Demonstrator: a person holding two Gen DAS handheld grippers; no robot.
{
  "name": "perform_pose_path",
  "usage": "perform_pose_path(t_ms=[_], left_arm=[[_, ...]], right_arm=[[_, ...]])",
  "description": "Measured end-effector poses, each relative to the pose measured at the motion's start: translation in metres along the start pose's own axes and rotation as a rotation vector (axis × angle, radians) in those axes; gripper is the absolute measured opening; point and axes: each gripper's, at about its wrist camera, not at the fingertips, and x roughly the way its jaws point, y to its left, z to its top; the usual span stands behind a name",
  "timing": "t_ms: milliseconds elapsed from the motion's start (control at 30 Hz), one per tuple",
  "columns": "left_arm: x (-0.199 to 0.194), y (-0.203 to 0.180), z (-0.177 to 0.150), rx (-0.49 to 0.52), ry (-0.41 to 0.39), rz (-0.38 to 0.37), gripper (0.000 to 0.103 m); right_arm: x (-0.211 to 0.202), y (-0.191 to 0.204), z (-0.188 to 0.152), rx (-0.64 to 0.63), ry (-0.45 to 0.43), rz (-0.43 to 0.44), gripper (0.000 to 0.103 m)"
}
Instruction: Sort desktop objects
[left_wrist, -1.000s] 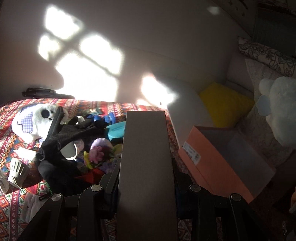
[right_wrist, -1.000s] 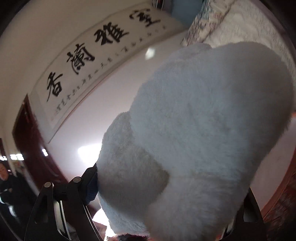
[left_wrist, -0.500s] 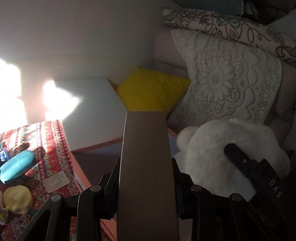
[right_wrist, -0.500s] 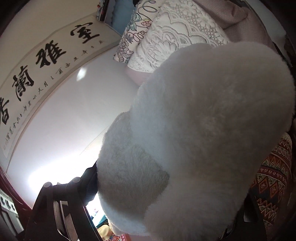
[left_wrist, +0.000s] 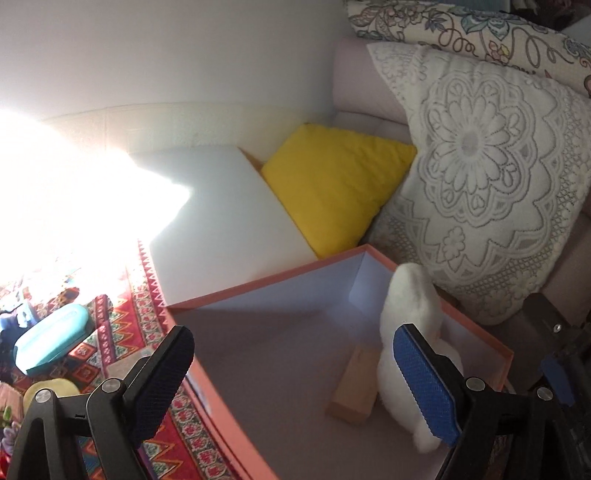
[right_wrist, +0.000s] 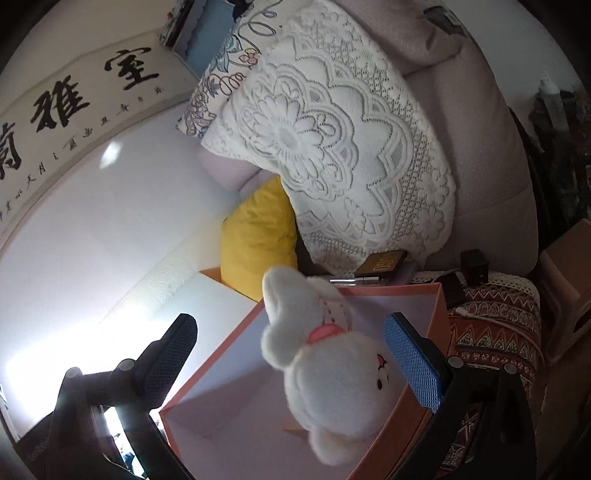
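An orange box (left_wrist: 258, 280) with a pale inside stands open on the patterned cloth. Inside it, a white plush toy (left_wrist: 413, 325) lies against the right wall, touching a wooden block (left_wrist: 354, 387) on the box floor. My left gripper (left_wrist: 295, 376) hangs open over the box with nothing between its fingers. In the right wrist view the plush toy (right_wrist: 332, 376) rests in the orange box (right_wrist: 439, 325), and my right gripper (right_wrist: 291, 358) stands open around it, the blue pad (right_wrist: 413, 362) close beside the toy's head. The right gripper's body shows at the left view's right edge.
A yellow cushion (left_wrist: 332, 184) and a lace pillow (left_wrist: 480, 177) lean behind the box. A white board (left_wrist: 221, 206) lies to its left. A teal case (left_wrist: 51, 339) and small toys sit on the red patterned cloth (left_wrist: 122, 332). A small black box (right_wrist: 474, 264) stands right of the orange box.
My left gripper opened and let go of the long block, which now lies in the box. My right gripper opened and released the plush toy into the box.
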Motion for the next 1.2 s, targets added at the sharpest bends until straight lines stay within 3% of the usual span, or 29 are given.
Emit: perform_pose_path(t_ms=[200, 400, 600, 767, 967, 1133, 1200], left_arm=[[-0.051, 0.066, -0.026, -0.064, -0.011, 0.105, 0.094], [-0.113, 0.159, -0.079, -0.123, 0.01, 0.271, 0.097], [-0.166, 0.28, -0.153, -0.235, 0.073, 0.481, 0.099], [-0.181, 0.372, -0.205, -0.272, 0.154, 0.642, 0.099], [-0.181, 0.43, -0.228, -0.297, 0.232, 0.589, 0.099], [-0.18, 0.46, -0.241, -0.258, 0.297, 0.553, 0.099], [-0.182, 0.471, -0.245, -0.262, 0.309, 0.527, 0.099]], right_arm=[[-0.012, 0.054, -0.004, -0.023, 0.0, 0.095, 0.103], [-0.028, 0.126, -0.065, -0.148, 0.087, 0.276, 0.103], [-0.03, 0.213, -0.161, -0.25, 0.416, 0.597, 0.103], [-0.029, 0.279, -0.256, -0.418, 0.66, 0.687, 0.103], [-0.056, 0.368, -0.362, -0.762, 0.876, 0.852, 0.103], [-0.094, 0.43, -0.442, -1.204, 0.805, 0.966, 0.103], [-0.098, 0.442, -0.472, -1.378, 0.728, 0.951, 0.103]])
